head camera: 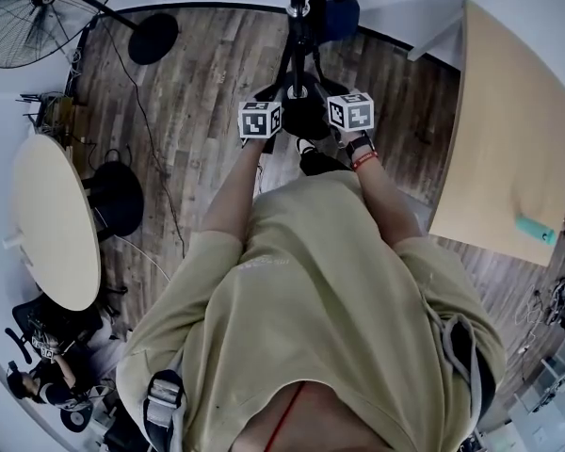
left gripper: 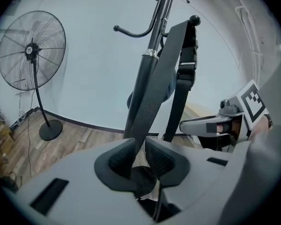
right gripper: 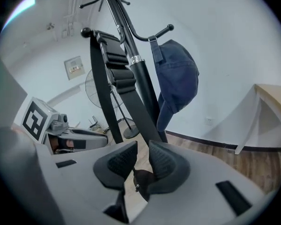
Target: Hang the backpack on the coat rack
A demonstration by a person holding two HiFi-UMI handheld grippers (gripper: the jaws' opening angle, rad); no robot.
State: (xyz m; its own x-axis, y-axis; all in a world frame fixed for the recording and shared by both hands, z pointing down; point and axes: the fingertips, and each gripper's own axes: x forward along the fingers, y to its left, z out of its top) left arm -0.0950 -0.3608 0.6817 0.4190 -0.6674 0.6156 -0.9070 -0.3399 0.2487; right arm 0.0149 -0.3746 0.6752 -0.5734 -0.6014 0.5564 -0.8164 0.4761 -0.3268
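Observation:
The black coat rack (head camera: 298, 26) stands straight ahead, its pole (left gripper: 149, 64) close in front of both grippers. A black backpack strap (left gripper: 154, 95) runs up from my left gripper (left gripper: 139, 146) and loops over a ball-tipped hook (left gripper: 194, 19). That gripper is shut on the strap. My right gripper (right gripper: 143, 149) pinches the same kind of wide strap (right gripper: 131, 104), which climbs to a hook (right gripper: 86, 32). In the head view the two grippers (head camera: 264, 113) (head camera: 348, 107) sit side by side at the pole, with the dark backpack body (head camera: 306, 121) between and below them. A blue cap (right gripper: 178, 78) hangs on another hook.
A standing fan (head camera: 38, 8) with a round black base (head camera: 153, 38) is at far left. A round table (head camera: 52, 219) and a black stool (head camera: 118, 196) are on my left; a wooden desk (head camera: 508, 130) with a teal object (head camera: 535, 230) is on my right. Cables trail over the wood floor.

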